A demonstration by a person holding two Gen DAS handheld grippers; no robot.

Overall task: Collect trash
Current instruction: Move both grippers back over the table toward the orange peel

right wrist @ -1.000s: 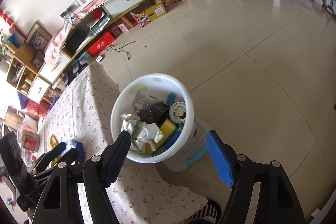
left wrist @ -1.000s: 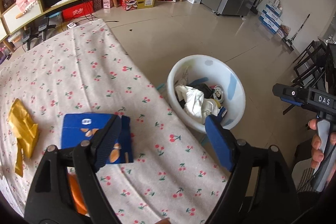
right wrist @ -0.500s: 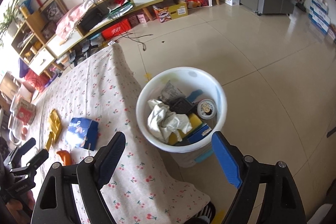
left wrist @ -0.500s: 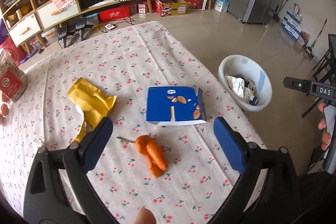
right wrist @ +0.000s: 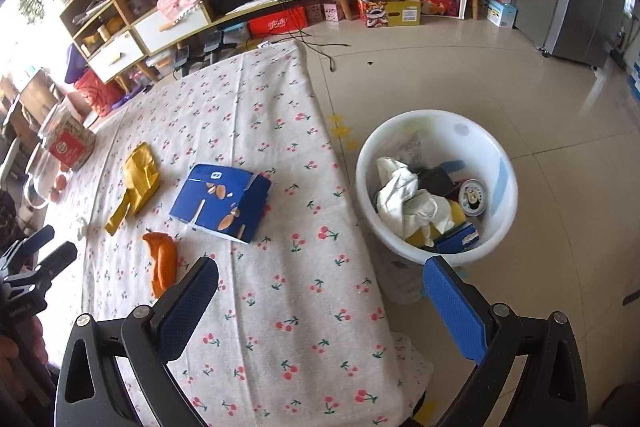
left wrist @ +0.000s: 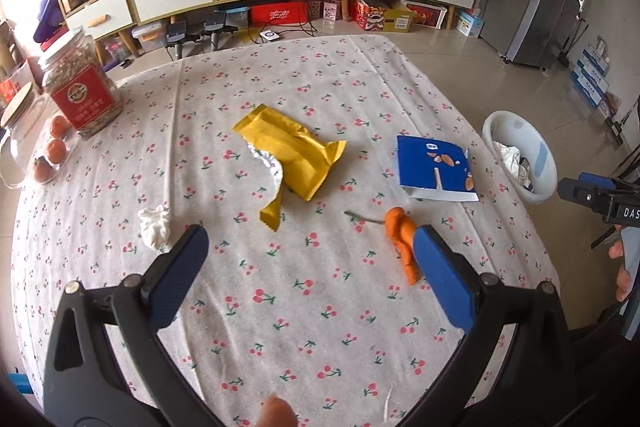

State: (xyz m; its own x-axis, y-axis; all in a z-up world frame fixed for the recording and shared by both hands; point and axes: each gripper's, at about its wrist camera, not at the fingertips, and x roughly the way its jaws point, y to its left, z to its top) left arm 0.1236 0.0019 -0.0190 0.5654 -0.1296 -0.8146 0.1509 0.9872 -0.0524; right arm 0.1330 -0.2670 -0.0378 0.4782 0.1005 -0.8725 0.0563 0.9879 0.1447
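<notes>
Cherry-print cloth covers our table point(left wrist: 304, 307), where a jar point(left wrist: 82, 87) stands far left. Nothing blocks the trash: a yellow wrapper point(left wrist: 296, 155), blue packet point(left wrist: 436, 169), orange peel point(left wrist: 402, 239) and white wad point(left wrist: 155, 227). Both our grippers' fingers point(left wrist: 182, 271) point(right wrist: 188, 303) have just been opening, empty. Beside the table, the white bin point(right wrist: 434, 187) is partly cut off.
</notes>
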